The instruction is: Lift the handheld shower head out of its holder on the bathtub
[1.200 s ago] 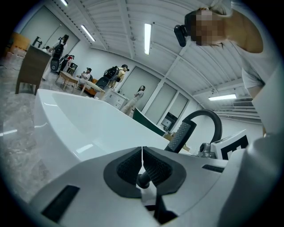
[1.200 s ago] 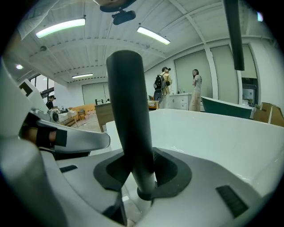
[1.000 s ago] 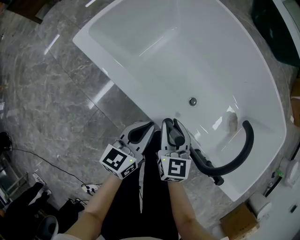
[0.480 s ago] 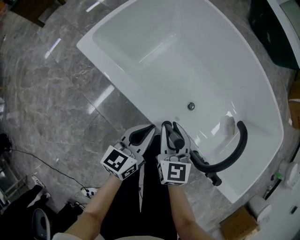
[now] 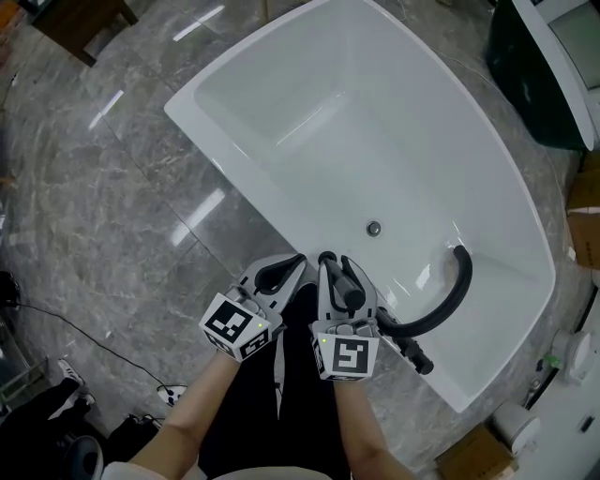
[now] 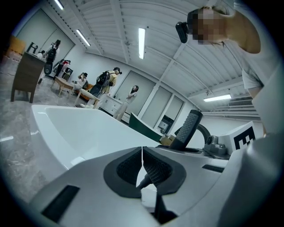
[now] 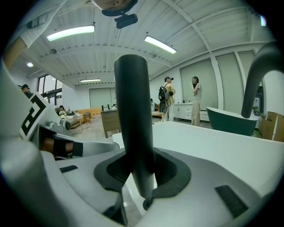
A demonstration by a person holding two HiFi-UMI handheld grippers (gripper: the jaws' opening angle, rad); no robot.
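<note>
Shower head (image 7: 133, 111) stands upright, clamped by its dark handle between the right tool's (image 7: 139, 170) pads. It sits at lower middle of the head view, over the tub's (image 5: 281, 103) near rim. Left tool (image 6: 142, 165) sits just beside it, pads together, empty. To lift well: hold firm, pull straight along the handle, and let the black hose (image 5: 452, 291) trail into the tub without snagging the rim.

A dark green tub (image 5: 527, 80) stands on the grey marble floor (image 5: 103, 206). A cardboard box (image 5: 586, 202) sits just beside it, and a wooden table (image 5: 80, 21) stands well apart from it. A person with a backpack (image 7: 167, 103) and another person (image 7: 195, 100) stand near it.
</note>
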